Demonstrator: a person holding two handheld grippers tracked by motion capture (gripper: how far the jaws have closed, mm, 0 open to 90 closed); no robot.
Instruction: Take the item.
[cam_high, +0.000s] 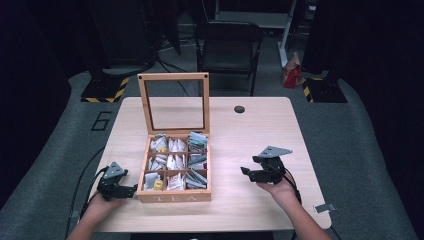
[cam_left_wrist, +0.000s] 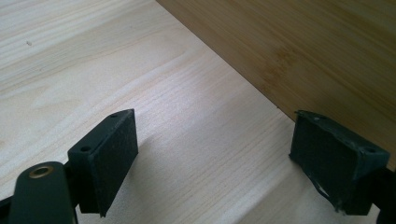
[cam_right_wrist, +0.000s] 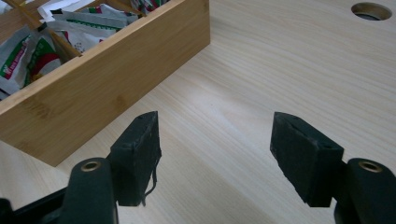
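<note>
A wooden tea box (cam_high: 173, 196) sits on the pale counter (cam_high: 250, 135), a little left of the middle, with its glass-paned lid (cam_high: 173, 102) standing upright at the back. The word TEA is cut into its front wall. Inside, thin dividers split it into a grid of small compartments, and each one holds packets of tea (cam_high: 174, 162), mostly white with some green and a bit of yellow at the front left.

The left claw (cam_high: 131, 190) rests low at the box's front left corner, held by the person's left hand (cam_high: 102, 205). Its jaws stand wide apart with nothing between them, and in the left gripper view the box's bamboo side (cam_left_wrist: 299, 51) runs just beside one jaw, so near that I cannot tell whether it touches.

The right claw (cam_high: 248, 173) is out on the bare counter to the right of the box, well apart from it, held in the right hand (cam_high: 276, 189). Its jaws are spread wide too, holding nothing. In the right gripper view the box's side wall (cam_right_wrist: 107, 88) lies ahead to the left with packets (cam_right_wrist: 70, 28) showing over the rim, and a round hole (cam_right_wrist: 371, 10) in the counter sits at the far right.

A dark chair (cam_high: 228, 45) stands beyond the counter
</note>
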